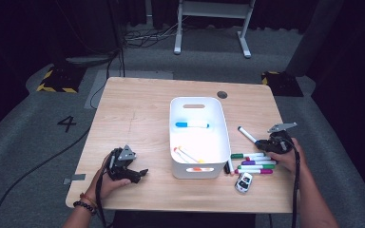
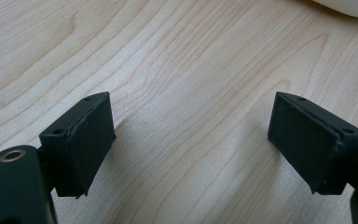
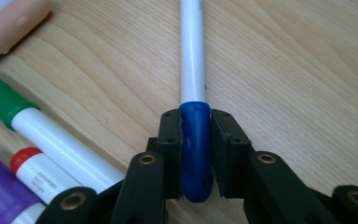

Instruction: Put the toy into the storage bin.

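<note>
Near the table's (image 1: 138, 109) right edge, the right gripper (image 3: 196, 140) clamps a blue-capped marker (image 3: 193, 70); the left gripper (image 2: 191, 140) rests with its 2 jaws apart, holding nothing.

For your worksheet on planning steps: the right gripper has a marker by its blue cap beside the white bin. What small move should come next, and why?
Probably lift the blue-capped marker off the table: the right gripper is shut on its cap, yet its barrel seems to lie on the wood, and the white bin has walls to clear.

Beside the right tongs (image 1: 267, 143), passage is blocked by laid markers (image 1: 254, 163); bare desk (image 1: 138, 118) surrounds the left tongs (image 1: 140, 174).
</note>
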`<state>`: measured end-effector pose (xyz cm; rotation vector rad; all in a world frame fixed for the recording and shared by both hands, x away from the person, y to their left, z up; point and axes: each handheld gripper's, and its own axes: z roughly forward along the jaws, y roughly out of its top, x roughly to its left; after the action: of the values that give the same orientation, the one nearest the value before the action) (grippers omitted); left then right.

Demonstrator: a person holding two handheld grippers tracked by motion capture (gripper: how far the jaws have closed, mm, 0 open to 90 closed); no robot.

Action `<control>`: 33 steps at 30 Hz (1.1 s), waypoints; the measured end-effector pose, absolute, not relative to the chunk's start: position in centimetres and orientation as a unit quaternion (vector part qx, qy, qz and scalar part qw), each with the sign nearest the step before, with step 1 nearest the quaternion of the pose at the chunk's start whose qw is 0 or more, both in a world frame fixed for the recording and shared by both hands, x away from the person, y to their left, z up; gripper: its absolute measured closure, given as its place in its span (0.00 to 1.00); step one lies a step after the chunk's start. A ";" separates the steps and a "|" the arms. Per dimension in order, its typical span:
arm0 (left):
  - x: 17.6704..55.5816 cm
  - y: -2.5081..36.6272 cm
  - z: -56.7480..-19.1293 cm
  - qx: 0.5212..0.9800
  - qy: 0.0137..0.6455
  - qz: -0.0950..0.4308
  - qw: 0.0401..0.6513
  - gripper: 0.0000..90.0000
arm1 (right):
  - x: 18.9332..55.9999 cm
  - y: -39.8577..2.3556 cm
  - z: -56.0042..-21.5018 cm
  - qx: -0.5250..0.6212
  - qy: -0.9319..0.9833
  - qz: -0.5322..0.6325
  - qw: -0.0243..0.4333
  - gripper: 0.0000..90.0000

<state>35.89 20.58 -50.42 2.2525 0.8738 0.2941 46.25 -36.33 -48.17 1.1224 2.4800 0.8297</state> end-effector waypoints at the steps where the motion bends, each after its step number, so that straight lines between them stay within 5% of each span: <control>1: 35.9 20.6 -50.4 0.868 0.337 0.113 0.346 0.16 | 46.2 -36.3 -48.2 0.390 0.862 0.289 0.147 0.83; 17: 35.9 20.6 -50.4 0.868 0.337 0.113 0.346 0.16 | 44.2 -38.1 -43.7 0.386 0.815 0.397 0.168 0.83; 33: 35.9 20.6 -50.4 0.868 0.337 0.114 0.347 0.16 | 41.3 -33.3 -37.5 0.288 0.816 0.471 0.168 0.83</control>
<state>35.88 20.58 -50.42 2.2519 0.8746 0.2958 41.29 -33.32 -37.52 0.8188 2.3218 1.3401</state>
